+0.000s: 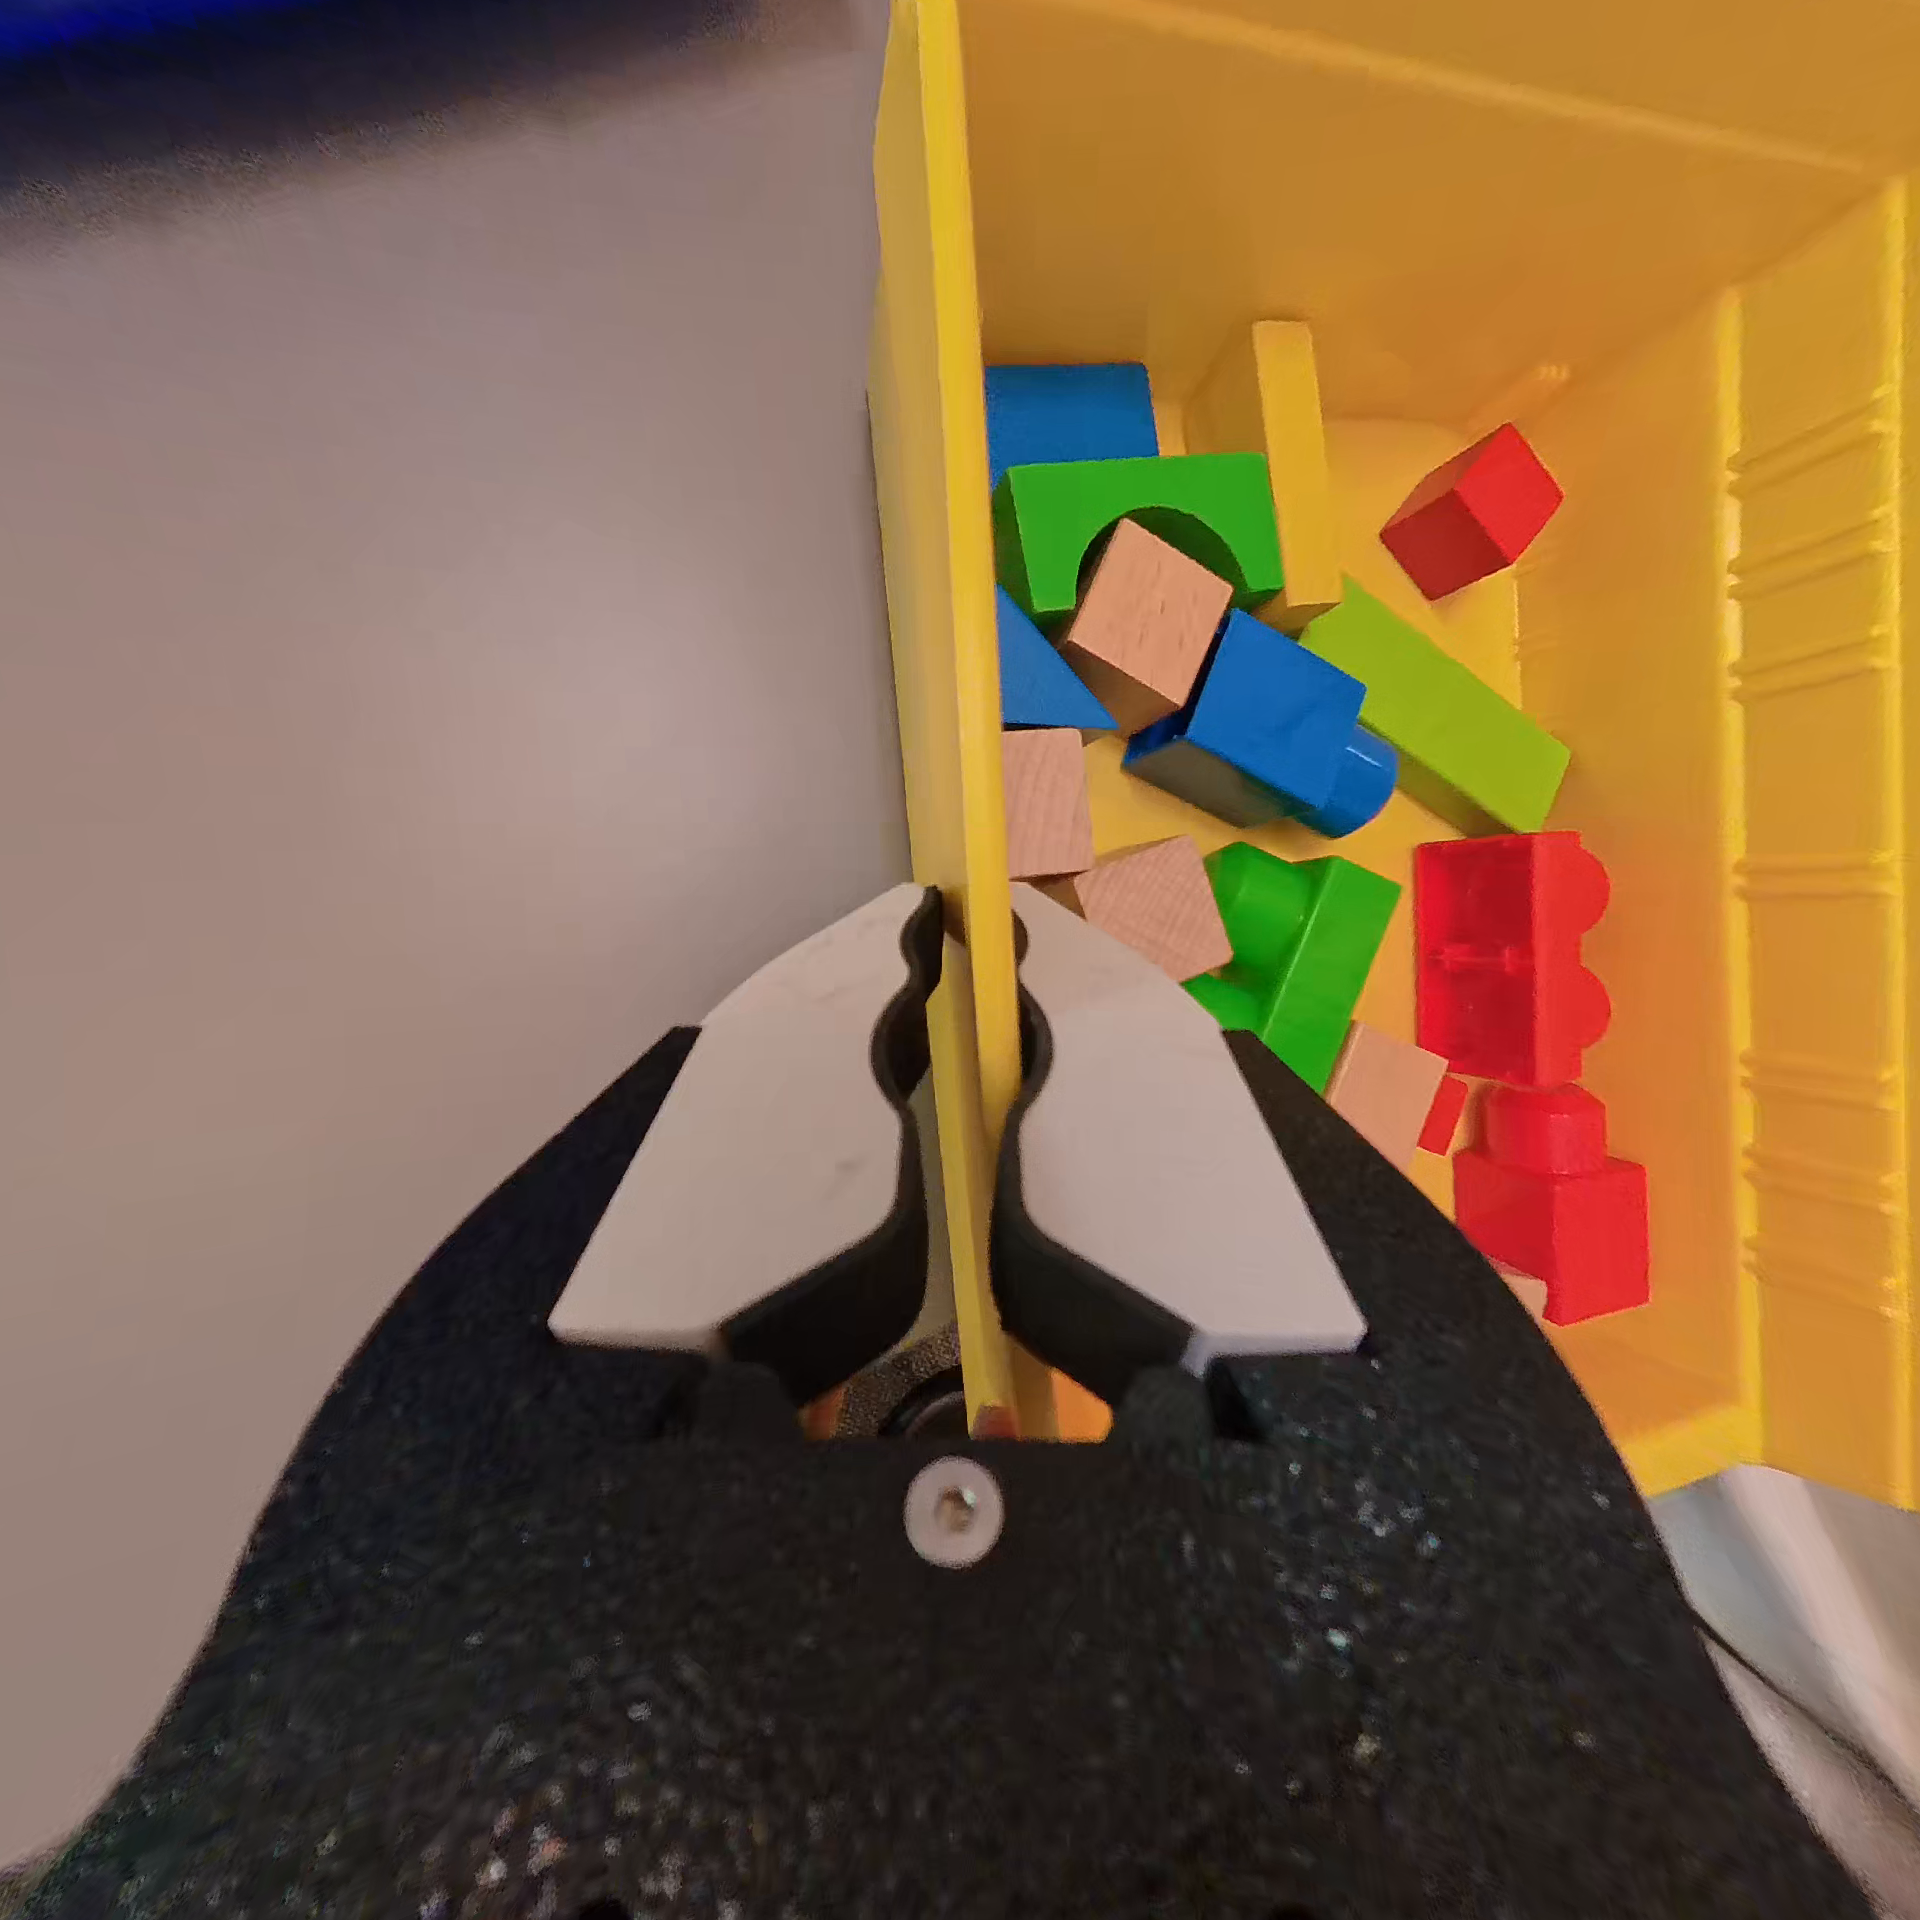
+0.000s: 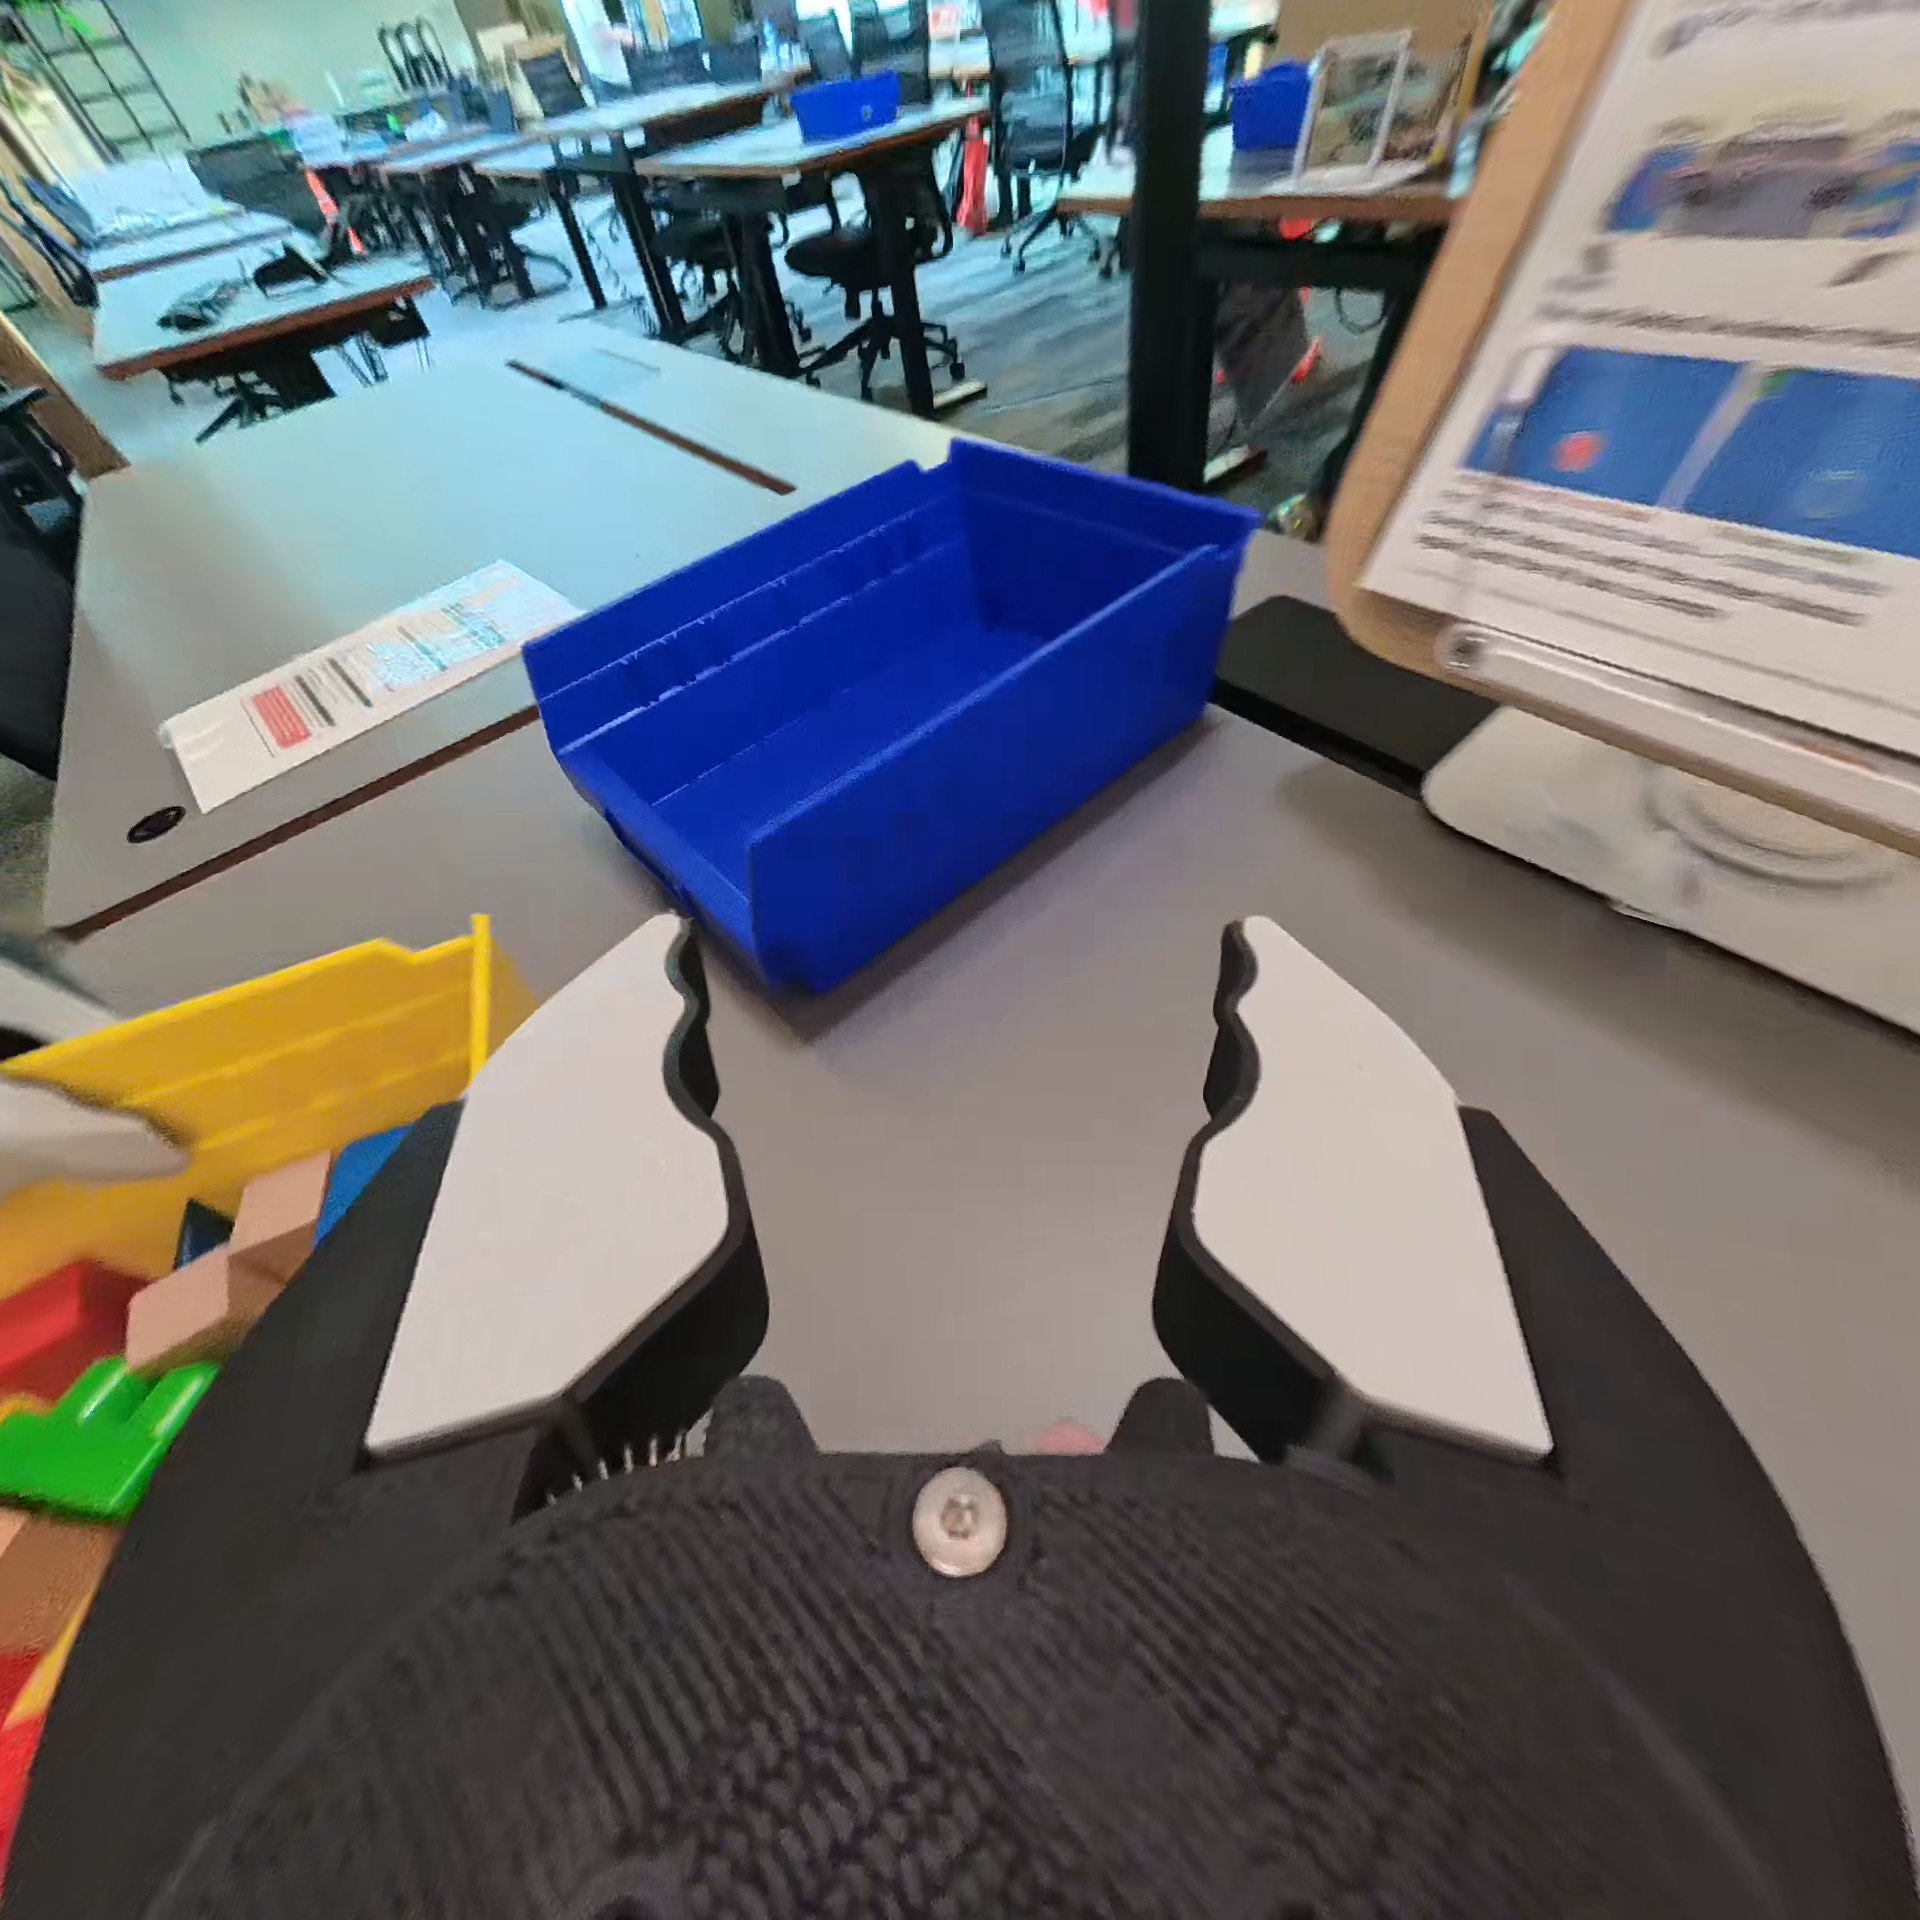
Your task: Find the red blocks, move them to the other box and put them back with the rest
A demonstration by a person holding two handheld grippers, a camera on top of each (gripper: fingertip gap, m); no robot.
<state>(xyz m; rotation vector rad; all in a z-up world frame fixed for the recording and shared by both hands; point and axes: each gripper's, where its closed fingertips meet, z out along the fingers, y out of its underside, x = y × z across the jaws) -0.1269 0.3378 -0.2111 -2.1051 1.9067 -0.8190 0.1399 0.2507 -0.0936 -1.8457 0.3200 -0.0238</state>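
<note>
My left gripper (image 1: 971,914) is shut on the side wall of the yellow box (image 1: 935,582), one finger outside and one inside. The box holds mixed blocks: a red cube (image 1: 1475,511) at the far right, a red studded brick (image 1: 1507,956) and a second red brick (image 1: 1553,1205) nearer, among blue, green and plain wooden blocks. My right gripper (image 2: 961,935) is open and empty above the grey table (image 2: 1039,1143), just short of the blue box (image 2: 883,717), whose floor shows bare. The yellow box (image 2: 260,1049) shows at that view's lower left.
A clipboard with printed sheets (image 2: 1683,364) leans on a white stand (image 2: 1662,831) at the right. A paper sheet (image 2: 364,675) lies on the table to the left of the blue box. Desks and chairs fill the room behind.
</note>
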